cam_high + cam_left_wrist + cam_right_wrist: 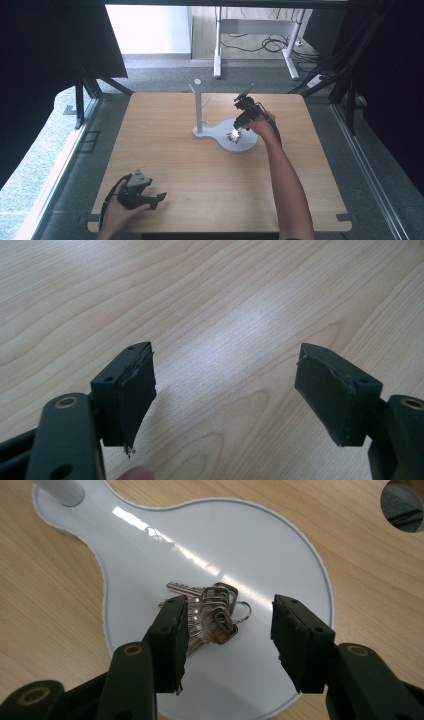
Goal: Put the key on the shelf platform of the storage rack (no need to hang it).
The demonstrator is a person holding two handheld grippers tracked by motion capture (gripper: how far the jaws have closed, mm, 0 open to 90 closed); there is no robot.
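**Keys on the white dish, right fingers spread over them**

From where I stand, the bunch of keys (210, 612) lies on the round dish end of the white stand (280, 545), a little off the middle and well away from the upright post (198, 105) with its side pegs. The right gripper (227, 630) hangs just above the dish, its fingers (172, 635) standing wide apart with nothing pressed between them; the keys sit loose under the gap, closer to one pad than the other. The left gripper (142, 195) rests near the front edge of the wooden surface (200, 175), well apart from the stand, fingers wide open and holding nothing.

My reading is that the step in hand is either letting go of the keys here or taking them up. To do either well, the gripper should be centred so the ring and the thick key heads lie midway between the pads, not the thin blades, which would slip on the glossy dish. Coming straight down and closing slowly should keep the bunch from skating sideways. Lifting away, a straight rise would avoid snagging the ring.
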